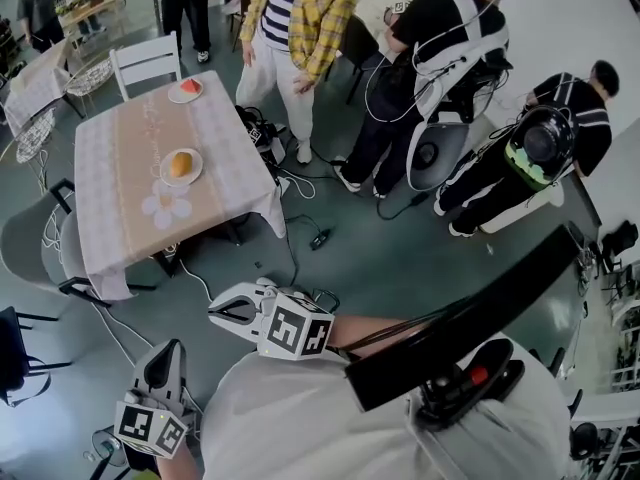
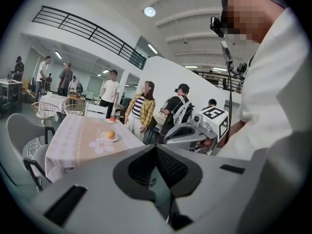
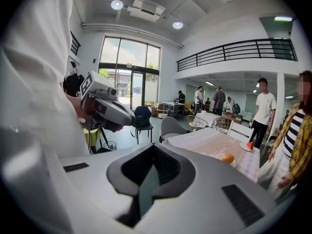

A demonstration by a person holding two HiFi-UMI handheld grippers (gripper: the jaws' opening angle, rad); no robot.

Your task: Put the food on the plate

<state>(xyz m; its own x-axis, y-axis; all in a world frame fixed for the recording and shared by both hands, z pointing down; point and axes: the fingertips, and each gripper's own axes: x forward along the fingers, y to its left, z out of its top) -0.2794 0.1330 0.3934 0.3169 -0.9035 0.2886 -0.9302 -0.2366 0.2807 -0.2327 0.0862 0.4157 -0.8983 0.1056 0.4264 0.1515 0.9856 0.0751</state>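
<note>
A round orange food [image 1: 180, 163] lies on a white plate [image 1: 192, 175] in the middle of a table [image 1: 120, 168] with a pale cloth, far ahead at upper left. On a second plate [image 1: 178, 96] at the table's far end sits a red wedge of food [image 1: 189, 86]. Both show small in the left gripper view, orange food [image 2: 110, 134] and red wedge [image 2: 112, 119], and in the right gripper view, orange food [image 3: 227, 157] and red wedge [image 3: 249, 146]. My left gripper [image 1: 165, 355] and right gripper [image 1: 220, 314] hang close to my body over the floor, well short of the table. Both are shut and hold nothing.
Several people stand beyond the table, one in a yellow checked shirt [image 1: 305, 18]. A white chair [image 1: 145, 63] stands behind the table and a grey chair [image 1: 35, 243] at its left. Cables [image 1: 300, 228] and a power strip lie on the floor between me and the table.
</note>
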